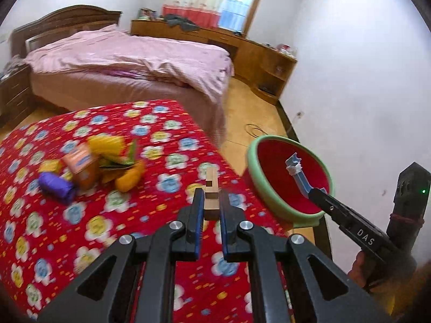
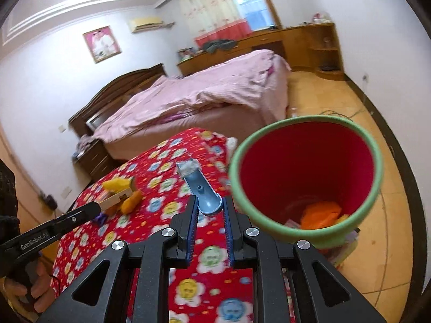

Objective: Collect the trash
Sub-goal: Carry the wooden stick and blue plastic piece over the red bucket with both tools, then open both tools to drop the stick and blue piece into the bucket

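The right gripper point(image 2: 210, 207) sat at lower centre, its jaws clamped on a blue plastic chute point(image 2: 202, 191) that pointed up the frame. Right of it stood a red bin point(image 2: 309, 161) with a green rim, orange trash point(image 2: 322, 214) at its bottom. At left, the left gripper point(image 2: 93, 208) held a wooden block point(image 2: 114, 200) over the red flowered cloth point(image 2: 167, 210), beside yellow scraps point(image 2: 118, 184). A pink bed point(image 2: 204, 94) filled the middle.

Block point(image 1: 211, 188): bare, pale wood, matt. Chute point(image 2: 204, 194): smooth blue plastic with a slight sheen. Bin point(image 2: 373, 145): red inside, matt green rim, looks plastic. Cover point(image 1: 107, 228): printed red cloth. Left gripper point(image 1: 211, 204): matt black plastic, bright metal pins, ribbed blue pads.
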Demonstrator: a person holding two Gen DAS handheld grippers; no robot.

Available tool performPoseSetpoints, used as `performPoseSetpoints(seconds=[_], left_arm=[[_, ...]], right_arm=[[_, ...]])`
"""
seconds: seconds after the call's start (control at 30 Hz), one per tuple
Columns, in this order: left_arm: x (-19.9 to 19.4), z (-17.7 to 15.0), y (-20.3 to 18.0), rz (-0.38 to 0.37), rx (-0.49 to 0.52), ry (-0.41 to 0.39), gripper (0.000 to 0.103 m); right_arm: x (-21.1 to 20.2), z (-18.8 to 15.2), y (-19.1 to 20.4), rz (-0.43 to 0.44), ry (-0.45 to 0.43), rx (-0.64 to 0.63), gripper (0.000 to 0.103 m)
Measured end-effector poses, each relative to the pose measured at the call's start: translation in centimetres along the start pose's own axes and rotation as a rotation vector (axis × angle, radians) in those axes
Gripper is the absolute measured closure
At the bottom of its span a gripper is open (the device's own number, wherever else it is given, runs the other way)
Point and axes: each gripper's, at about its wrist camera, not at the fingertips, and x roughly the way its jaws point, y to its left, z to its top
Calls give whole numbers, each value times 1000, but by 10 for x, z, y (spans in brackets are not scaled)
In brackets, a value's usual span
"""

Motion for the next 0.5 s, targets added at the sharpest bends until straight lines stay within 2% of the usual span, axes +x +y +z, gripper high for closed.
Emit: performPoseSetpoints(seconds=[0.5], left_arm=[[89,23,-77,-95,124,80,94]], right_arm=[[3,8,-83,-150,-10,144,85]])
